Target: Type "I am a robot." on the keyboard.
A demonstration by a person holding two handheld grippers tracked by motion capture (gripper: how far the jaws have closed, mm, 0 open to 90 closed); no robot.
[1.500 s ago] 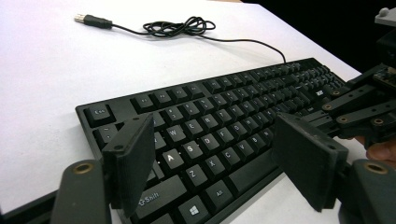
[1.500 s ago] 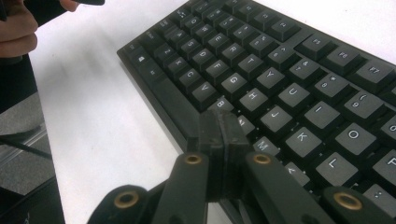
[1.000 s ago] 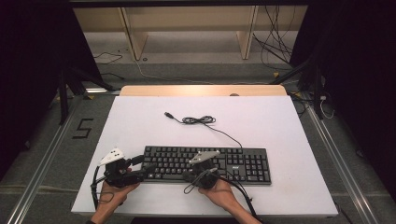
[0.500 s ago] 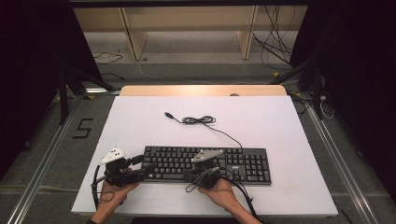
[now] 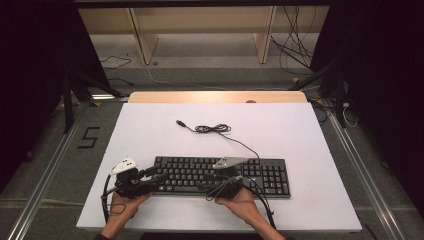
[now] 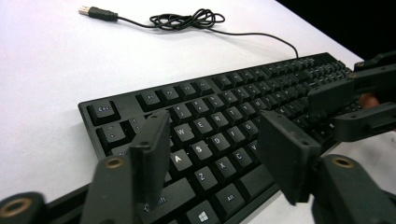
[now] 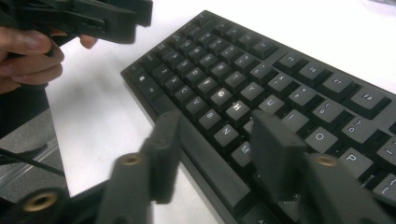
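A black keyboard (image 5: 260,175) lies along the near part of the white table (image 5: 300,135); its cable (image 5: 215,129) is coiled behind it. My left gripper (image 5: 158,178) hovers at the keyboard's left end. Its jaws have just been closing and stand open over the A-to-C keys (image 6: 205,154), gripping nothing; my left gripper (image 6: 217,135) has keys showing through its gap. My right gripper (image 5: 211,188) is at the front edge, mid-keyboard. Its jaws have just been opening and stand open over the keys near N and M (image 7: 233,135), with nothing held between them in the right gripper view (image 7: 215,130).
The USB plug (image 5: 180,122) lies loose on the table behind the keyboard. My right gripper (image 6: 355,100) reaches in from the right of the left gripper view. A hand with my left gripper (image 7: 93,18) fills the top left of the right gripper view. A wooden shelf frame (image 5: 200,30) stands beyond the table.
Both hands have kept their places at the keyboard's front edge. The right gripper's jaws look a little wider apart than before. The keyboard and cable have not moved.
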